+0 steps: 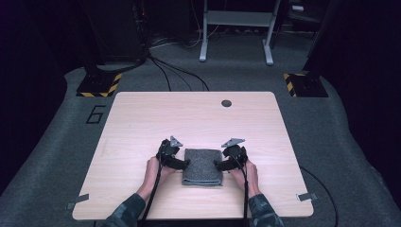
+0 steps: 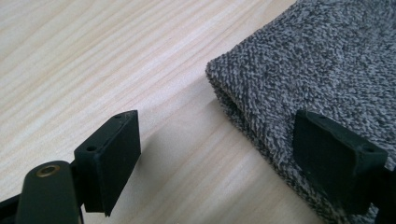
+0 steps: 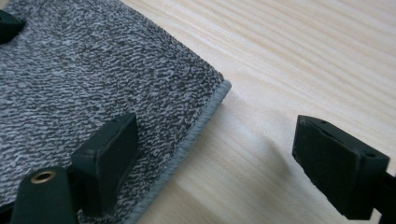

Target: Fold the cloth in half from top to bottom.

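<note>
A folded grey towel (image 1: 203,166) lies on the wooden table (image 1: 142,118) between the 2 grippers. The left gripper (image 2: 217,154) stands wide, holding nothing, 1 jaw over the towel's folded edge, the other over bare wood. The right gripper (image 3: 215,158) (also wide, empty) straddles the towel's hemmed edge.

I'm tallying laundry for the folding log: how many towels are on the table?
1. A folded grey towel lies near the table's front edge, between the left tongs and right tongs, both open. Its folded layers could hide another.
</note>
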{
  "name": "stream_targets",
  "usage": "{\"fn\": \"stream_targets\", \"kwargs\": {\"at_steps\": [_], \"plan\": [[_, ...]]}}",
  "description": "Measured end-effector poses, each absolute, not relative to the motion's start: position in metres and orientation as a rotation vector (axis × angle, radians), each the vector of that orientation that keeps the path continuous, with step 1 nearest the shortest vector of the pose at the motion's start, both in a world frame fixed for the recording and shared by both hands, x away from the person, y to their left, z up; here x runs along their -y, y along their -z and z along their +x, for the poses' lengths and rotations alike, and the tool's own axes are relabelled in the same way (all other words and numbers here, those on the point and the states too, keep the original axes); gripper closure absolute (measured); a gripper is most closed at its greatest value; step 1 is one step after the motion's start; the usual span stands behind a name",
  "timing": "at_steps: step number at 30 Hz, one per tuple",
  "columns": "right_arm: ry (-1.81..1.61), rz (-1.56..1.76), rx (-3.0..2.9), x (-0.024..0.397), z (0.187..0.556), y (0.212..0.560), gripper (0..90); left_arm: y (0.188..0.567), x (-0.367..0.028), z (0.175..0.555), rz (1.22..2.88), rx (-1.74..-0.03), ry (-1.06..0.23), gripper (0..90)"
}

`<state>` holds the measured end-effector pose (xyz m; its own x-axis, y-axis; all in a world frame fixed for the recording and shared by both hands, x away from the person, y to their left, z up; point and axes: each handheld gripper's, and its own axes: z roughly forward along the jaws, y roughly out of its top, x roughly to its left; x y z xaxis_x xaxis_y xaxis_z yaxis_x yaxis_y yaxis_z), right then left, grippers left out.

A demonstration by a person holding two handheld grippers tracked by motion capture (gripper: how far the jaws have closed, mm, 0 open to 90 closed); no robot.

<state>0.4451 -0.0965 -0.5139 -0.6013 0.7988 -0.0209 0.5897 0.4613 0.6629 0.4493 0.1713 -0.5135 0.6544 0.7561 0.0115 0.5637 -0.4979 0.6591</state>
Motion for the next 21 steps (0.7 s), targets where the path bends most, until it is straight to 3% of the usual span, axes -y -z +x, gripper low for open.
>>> {"fn": "stream_targets", "kwargs": {"at_steps": [8, 14, 21], "plan": [[-0.933, 1.186, -2.346, 0.096, 0.457, 0.495, 14.5, 0.497, -0.170, 0.467, 2.199, -1.032, -0.413, 15.8], [-0.864, 1.270, -2.380, 0.092, 0.475, 0.514, 13.1, 0.514, -0.169, 0.476, 2.232, -1.075, -0.391, 16.7], [-0.919, 1.251, -2.333, 0.099, 0.458, 0.495, 13.7, 0.499, -0.178, 0.460, 2.147, -1.063, -0.372, 15.2]]}}
